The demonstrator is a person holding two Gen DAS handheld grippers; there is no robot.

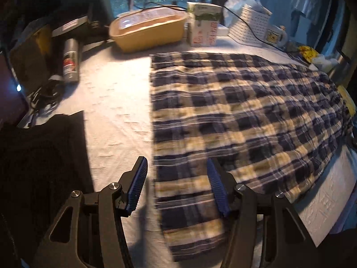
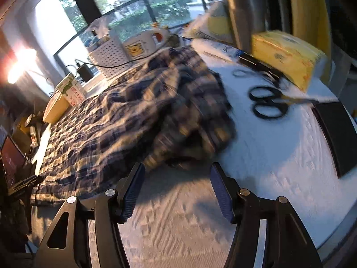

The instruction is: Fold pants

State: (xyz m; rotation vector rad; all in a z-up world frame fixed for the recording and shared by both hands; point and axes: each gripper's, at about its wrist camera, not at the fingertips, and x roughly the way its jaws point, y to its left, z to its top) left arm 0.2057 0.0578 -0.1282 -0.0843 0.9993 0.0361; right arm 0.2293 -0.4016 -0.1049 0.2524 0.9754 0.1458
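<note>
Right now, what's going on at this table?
A person is folding plaid pants on a white table cover, a gripper in each hand. The left gripper hangs open over the flat end's near corner, nothing between its pads. The right gripper is open too, over bare cloth just short of the bunched end, holding nothing. Scissors lie beside that end. The pants look only partly folded.

Left tool open; right tool open

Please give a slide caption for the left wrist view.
Open left gripper above the near edge of navy-and-cream plaid pants.
</note>
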